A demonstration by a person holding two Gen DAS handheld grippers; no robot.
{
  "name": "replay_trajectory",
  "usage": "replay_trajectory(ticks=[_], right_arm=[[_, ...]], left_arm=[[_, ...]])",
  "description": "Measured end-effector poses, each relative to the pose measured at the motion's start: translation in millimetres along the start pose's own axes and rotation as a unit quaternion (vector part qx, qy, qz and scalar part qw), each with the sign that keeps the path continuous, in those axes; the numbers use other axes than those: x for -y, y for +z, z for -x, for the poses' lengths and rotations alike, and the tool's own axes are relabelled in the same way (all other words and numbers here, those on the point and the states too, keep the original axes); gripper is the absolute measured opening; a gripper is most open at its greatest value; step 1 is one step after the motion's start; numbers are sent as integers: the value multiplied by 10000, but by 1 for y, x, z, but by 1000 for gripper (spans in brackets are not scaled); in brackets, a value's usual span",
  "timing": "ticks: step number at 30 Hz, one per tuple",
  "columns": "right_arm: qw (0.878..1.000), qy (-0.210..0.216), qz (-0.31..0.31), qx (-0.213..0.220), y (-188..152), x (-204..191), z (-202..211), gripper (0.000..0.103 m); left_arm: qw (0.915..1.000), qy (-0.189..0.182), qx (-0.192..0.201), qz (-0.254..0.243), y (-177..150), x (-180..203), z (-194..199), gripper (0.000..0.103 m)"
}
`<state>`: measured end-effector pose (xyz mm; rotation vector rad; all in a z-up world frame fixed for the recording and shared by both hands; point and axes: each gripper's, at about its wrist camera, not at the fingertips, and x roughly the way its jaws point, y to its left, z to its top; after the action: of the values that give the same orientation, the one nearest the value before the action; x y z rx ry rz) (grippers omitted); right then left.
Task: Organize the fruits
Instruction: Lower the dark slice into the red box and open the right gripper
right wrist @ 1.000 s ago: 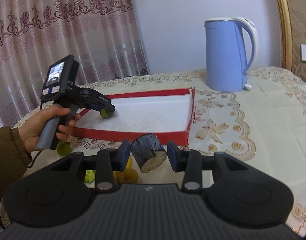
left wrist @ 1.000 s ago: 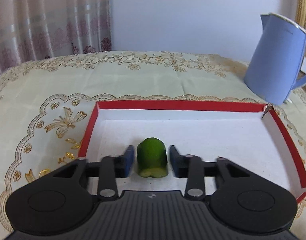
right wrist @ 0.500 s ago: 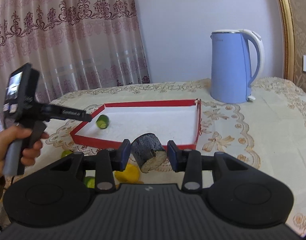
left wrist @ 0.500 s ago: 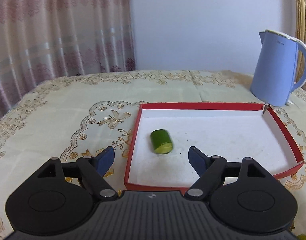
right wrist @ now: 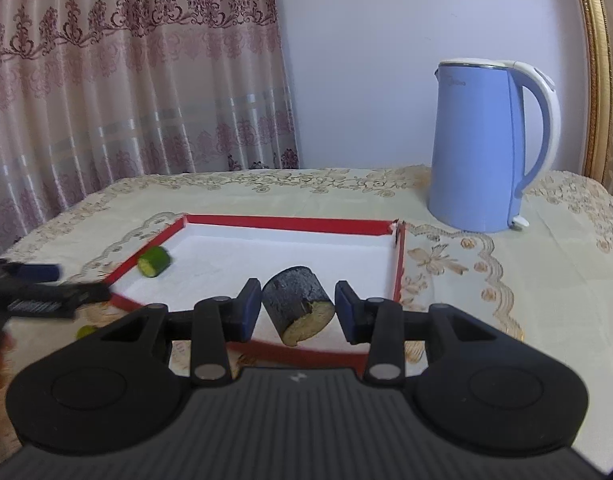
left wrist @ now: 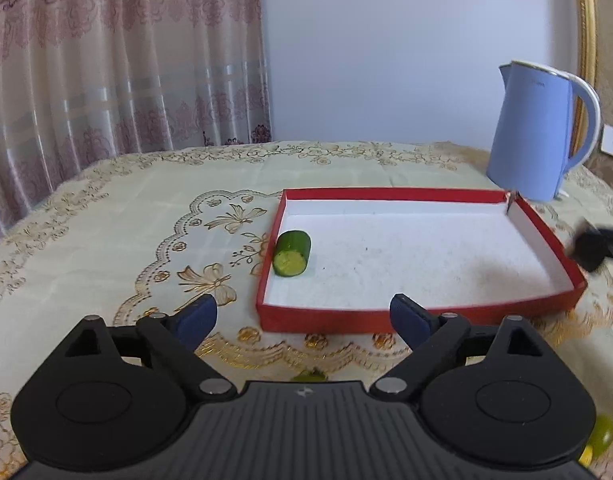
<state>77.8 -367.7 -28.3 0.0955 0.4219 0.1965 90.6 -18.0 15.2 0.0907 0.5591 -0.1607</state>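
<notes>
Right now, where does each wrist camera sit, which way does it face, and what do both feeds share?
Left wrist: behind the left gripper, jaws opening with nothing between; faces the red tray and the cucumber piece inside.
Right wrist: behind the right gripper, holding a dark cylinder piece over the tray's near edge; a hand shows at far left.
Shared: tray, cucumber, blue kettle, each other's gripper.

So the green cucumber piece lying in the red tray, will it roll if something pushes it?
Probably yes: the cucumber piece lies on its round side. The red tray wall beside it would likely stop it. It looks firm, perhaps slippery at the cut end.
</notes>
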Motion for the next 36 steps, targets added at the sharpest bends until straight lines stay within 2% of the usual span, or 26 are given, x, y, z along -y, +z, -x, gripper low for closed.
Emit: replay_trajectory(ticks=[5, 11, 17, 20, 21, 22, 24, 25, 26, 27, 28, 30, 33, 35, 36], right_arm=[[10000, -67, 17, -6, 14, 10, -34, 38], [9998, -189, -10, -80, 31, 21, -76, 38], [9988, -344, -56, -352, 39, 27, -117, 38], [9973, -437, -234, -537, 36, 30, -125, 38], [9968, -470, -347, -548, 35, 31, -122, 40], [9965, -477, -447, -530, 35, 32, -115, 45], [9967, -434, -486, -493, 35, 28, -95, 64], [9969, -451, -388, -511, 35, 24, -85, 84], [9972, -528, -179, -497, 34, 16, -72, 95], [9969, -640, 24, -462, 32, 9, -60, 99], [9957, -773, 236, -462, 29, 1, -48, 103], [9913, -992, 619, -603, 20, -12, -26, 103], [9824, -1491, 861, -731, 1, -27, 7, 103], [9819, -1685, 783, -378, -13, -36, 34, 103], [9841, -1644, 658, -148, -19, -38, 46, 103]], left_arm=[[10000, -60, 3, -18, -10, -6, 9, 97], [9998, 95, -71, -130, -22, -15, 15, 97], [9997, 57, -163, 191, -28, -36, 21, 100], [9993, 83, -239, 282, -29, -43, 24, 101], [9993, 129, -229, 277, -29, -44, 25, 101], [9993, 202, -207, 256, -30, -45, 28, 101], [9992, 248, -152, 261, -33, -48, 30, 101], [9992, 208, -167, 306, -34, -50, 31, 101], [9991, 159, -195, 351, -35, -52, 30, 101], [9989, 103, -201, 401, -36, -53, 30, 101], [9988, 52, -193, 436, -39, -55, 30, 101], [9989, 40, -236, 408, -45, -57, 30, 101], [9996, 9, -214, 204, -51, -57, 26, 101], [9998, -106, -159, 48, -50, -54, 23, 101], [9997, -199, -118, -50, -49, -52, 22, 100]])
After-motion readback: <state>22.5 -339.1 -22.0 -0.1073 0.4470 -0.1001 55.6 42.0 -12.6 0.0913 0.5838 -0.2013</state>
